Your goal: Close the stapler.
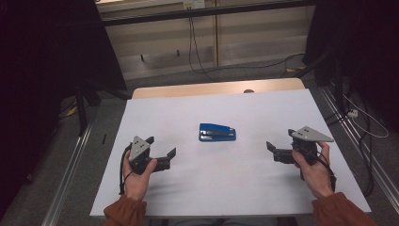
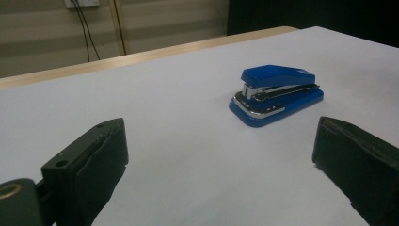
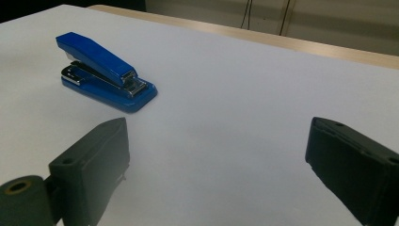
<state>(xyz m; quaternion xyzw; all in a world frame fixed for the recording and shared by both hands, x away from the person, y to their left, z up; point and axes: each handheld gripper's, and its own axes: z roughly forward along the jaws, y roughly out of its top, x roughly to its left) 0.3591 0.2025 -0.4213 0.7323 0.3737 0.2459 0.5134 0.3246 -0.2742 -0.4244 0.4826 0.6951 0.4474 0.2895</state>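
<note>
One blue plastic stapler with metal trim [image 1: 217,132] sits flat mid-desk, well clear of every edge, bare white surface all round it. Left gripper [image 1: 163,149] and right gripper [image 1: 279,142] flank it, each well apart from it, jaws spread wide, nothing between them. White-topped desk [image 1: 235,188] has a wood strip along the far edge. Beyond: grey floor, pale wall panels, dangling black cables [image 1: 194,47]. Count: one stapler, two grippers.

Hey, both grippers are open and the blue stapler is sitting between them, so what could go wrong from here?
The stapler lies loose on the smooth white table, so a one-sided push from the left gripper may slide it away. Its sloped top could slip out of the jaws. If the right gripper closes in too, the two might collide.
</note>
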